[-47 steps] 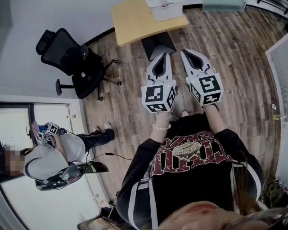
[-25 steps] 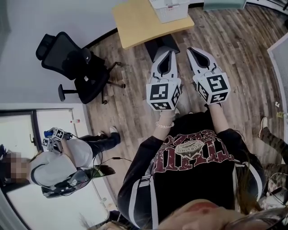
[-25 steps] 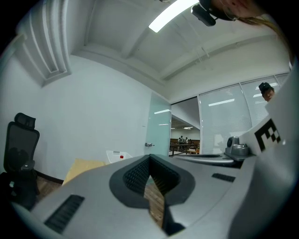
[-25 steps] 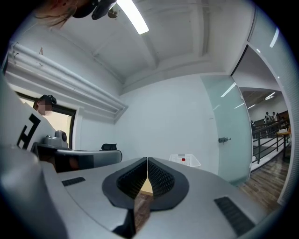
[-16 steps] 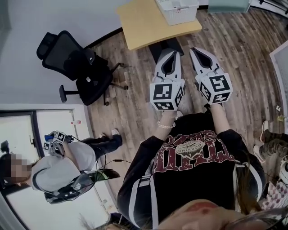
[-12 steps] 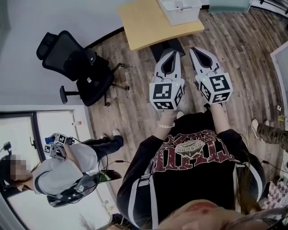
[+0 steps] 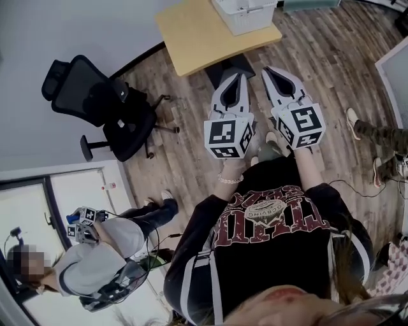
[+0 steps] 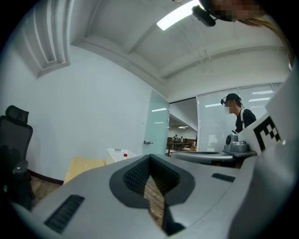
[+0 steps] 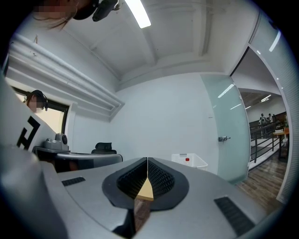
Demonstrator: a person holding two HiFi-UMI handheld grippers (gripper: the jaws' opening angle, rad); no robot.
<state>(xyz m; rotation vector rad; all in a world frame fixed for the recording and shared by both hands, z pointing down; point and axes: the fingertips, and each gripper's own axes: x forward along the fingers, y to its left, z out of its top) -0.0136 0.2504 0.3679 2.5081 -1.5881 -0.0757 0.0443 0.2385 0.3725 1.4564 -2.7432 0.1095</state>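
The person stands on a wood-plank floor (image 7: 331, 57) and holds both grippers out in front, side by side and close together. The left gripper (image 7: 241, 74) has its jaws pressed together with nothing between them. The right gripper (image 7: 264, 69) is closed and empty as well. Both tips point toward a light wooden table (image 7: 197, 32), stopping just short of its near edge, and a white plastic basket (image 7: 245, 13) sits on the table's far side.

The head view alone takes in the room around them. A black office chair (image 7: 95, 102) stands off to the left. A second person (image 7: 95, 255) is at the lower left with another pair of marker cubes in hand, and someone's legs (image 7: 376, 137) reach in from the right edge.

The left gripper view looks along the level of the left gripper (image 8: 150, 157). It shows a red spot on the basket (image 8: 119, 154), a frosted glass door (image 8: 156, 130) behind it, and a bystander (image 8: 239, 116) wearing a head-mounted camera.

In the right gripper view, the ridged pads of the right gripper (image 9: 147, 159) meet in a single seam. The table's pale top (image 9: 145, 191) shows through the opening beneath that seam.
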